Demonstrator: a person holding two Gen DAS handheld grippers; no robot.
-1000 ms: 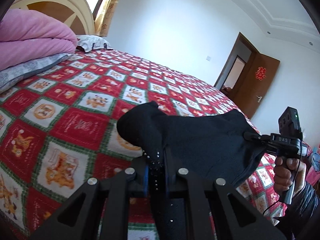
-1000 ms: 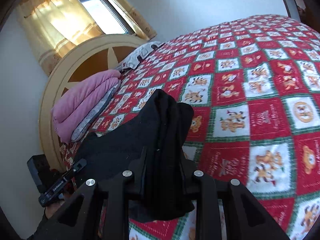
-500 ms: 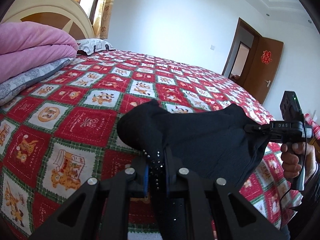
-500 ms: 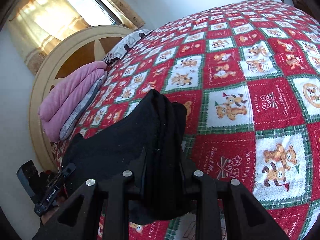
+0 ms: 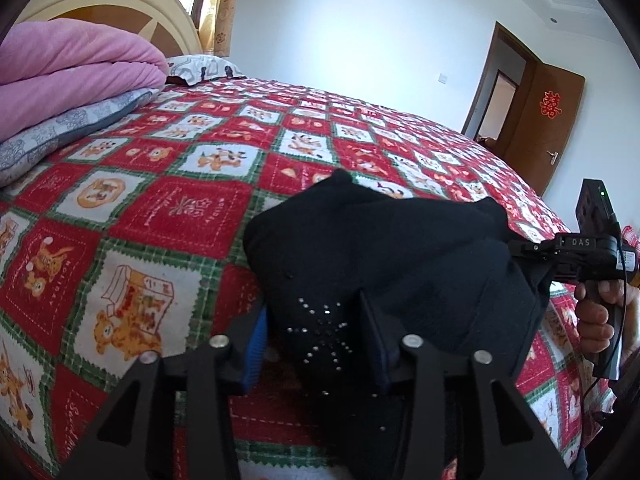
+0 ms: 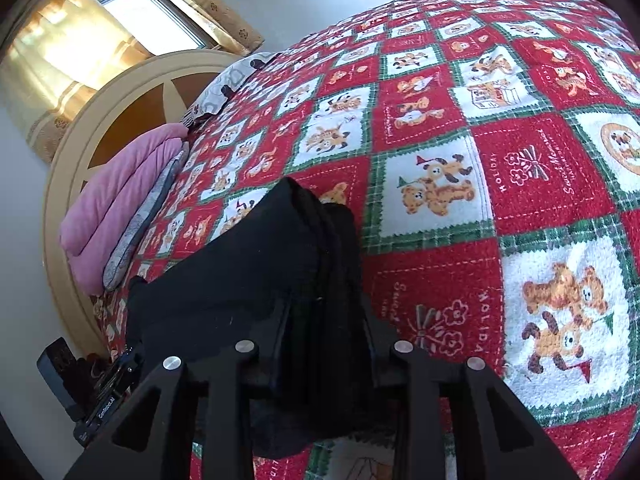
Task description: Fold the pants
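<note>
**Technician A:** While the black pants (image 5: 384, 264) rest as a folded bundle on the near edge of the red patchwork bedspread (image 5: 168, 208), which step is in hand?

**Technician B:** The release step, by appearance. The left gripper (image 5: 316, 336) has its jaws opening; a blue pad shows clear of the cloth on the left side, though the studded corner of the pants lies between the fingers. The right gripper (image 6: 324, 344) also has its jaws opening, from a narrower gap, with a thick stack of folded layers between them; whether the pads press on that stack cannot be told.

**Technician A:** Where does each unit stand?

**Technician B:** One at each near corner of the bundle, left and right. A hand (image 5: 600, 312) carries the right unit. The pink quilt (image 5: 76, 64) and wooden headboard (image 6: 120, 104) lie far left, well apart.

**Technician A:** What does the next move call for?

**Technician B:** Probably full opening of both, then straight withdrawal toward the near side, so no layer drags and the fold stays flat.
</note>
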